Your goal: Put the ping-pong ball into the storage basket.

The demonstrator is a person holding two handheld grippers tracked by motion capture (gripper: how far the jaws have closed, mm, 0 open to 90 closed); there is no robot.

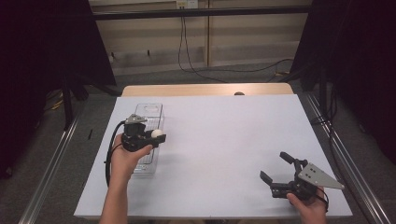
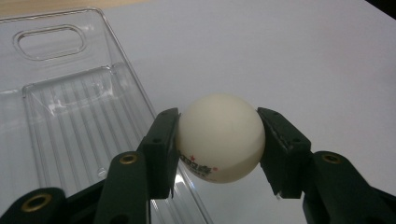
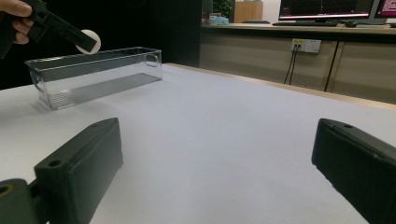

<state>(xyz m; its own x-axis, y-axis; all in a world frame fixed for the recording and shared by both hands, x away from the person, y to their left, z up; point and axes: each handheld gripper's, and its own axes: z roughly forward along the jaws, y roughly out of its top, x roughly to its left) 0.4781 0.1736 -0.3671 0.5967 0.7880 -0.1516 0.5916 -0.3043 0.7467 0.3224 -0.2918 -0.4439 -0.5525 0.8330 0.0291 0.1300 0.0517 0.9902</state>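
My left gripper [image 1: 158, 135] is shut on a white ping-pong ball [image 2: 219, 137], its two black pads pressing the ball's sides. It hovers above the right long edge of a clear plastic bin [image 1: 148, 122] at the table's left. In the right gripper view the ball [image 3: 88, 41] hangs just above the bin [image 3: 95, 77], whose inside looks bare. My right gripper [image 1: 276, 167] rests low at the table's front right, jaws wide apart with nothing between them [image 3: 217, 168].
A white sheet covers the table [image 1: 224, 140], with a strip of wood [image 1: 205, 89] showing at the far edge. Metal rails run along both sides on the floor. Cables lie on the floor beyond the table. A desk with monitors [image 3: 327, 9] stands behind.
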